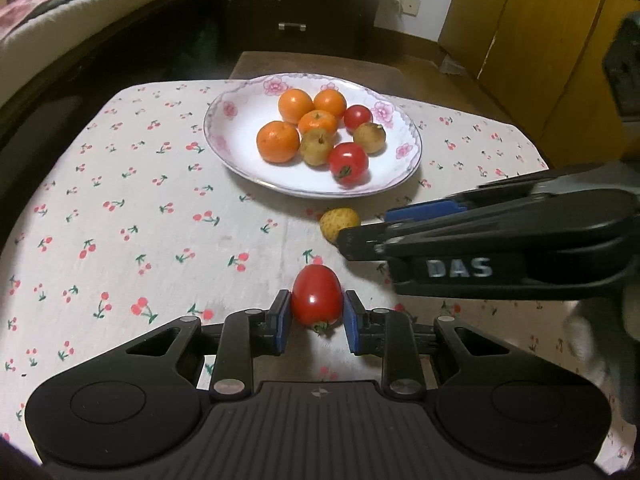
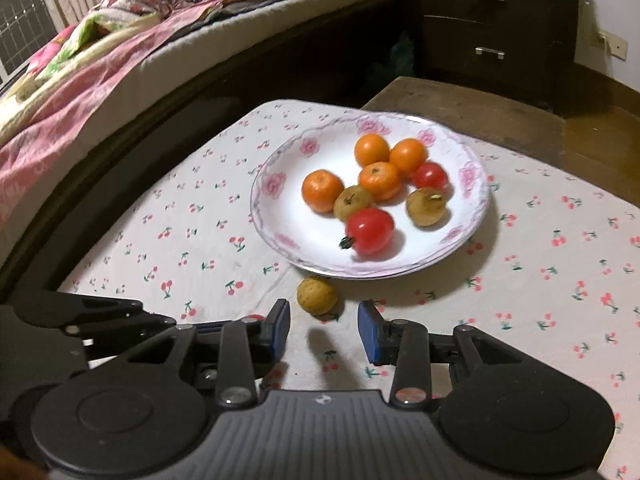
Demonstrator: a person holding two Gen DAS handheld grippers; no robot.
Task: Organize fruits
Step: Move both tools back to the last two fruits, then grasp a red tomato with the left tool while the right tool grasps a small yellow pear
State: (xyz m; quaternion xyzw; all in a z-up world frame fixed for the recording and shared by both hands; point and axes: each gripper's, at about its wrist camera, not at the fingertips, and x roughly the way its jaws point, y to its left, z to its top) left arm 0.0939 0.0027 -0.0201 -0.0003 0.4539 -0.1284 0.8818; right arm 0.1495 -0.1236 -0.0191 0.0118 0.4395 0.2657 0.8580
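Left wrist view: left gripper (image 1: 316, 320) pinching one red tomato (image 1: 316, 298) low over cherry-print cloth (image 1: 140, 200). On plate (image 1: 240, 160): four oranges, two tomatoes, two brownish-yellow fruits. Right gripper (image 2: 323, 326) spread, empty, just short of one yellow fruit (image 2: 316, 295) beside the plate.

The table (image 1: 132, 208) wears a white cloth with small red cherries. Behind it stands a bare wooden surface (image 2: 472, 96), brown and worn. To the left there is a bed (image 2: 132, 52) with pink flowered blankets, untidy. A dark drawer chest (image 2: 488, 28) with metal handles stands against a white wall (image 2: 608, 4), which has a socket (image 2: 610, 42). Yellow wooden cupboards (image 1: 540, 28) are at the right. The floor (image 1: 408, 46) is wood. The light is dim and warm.
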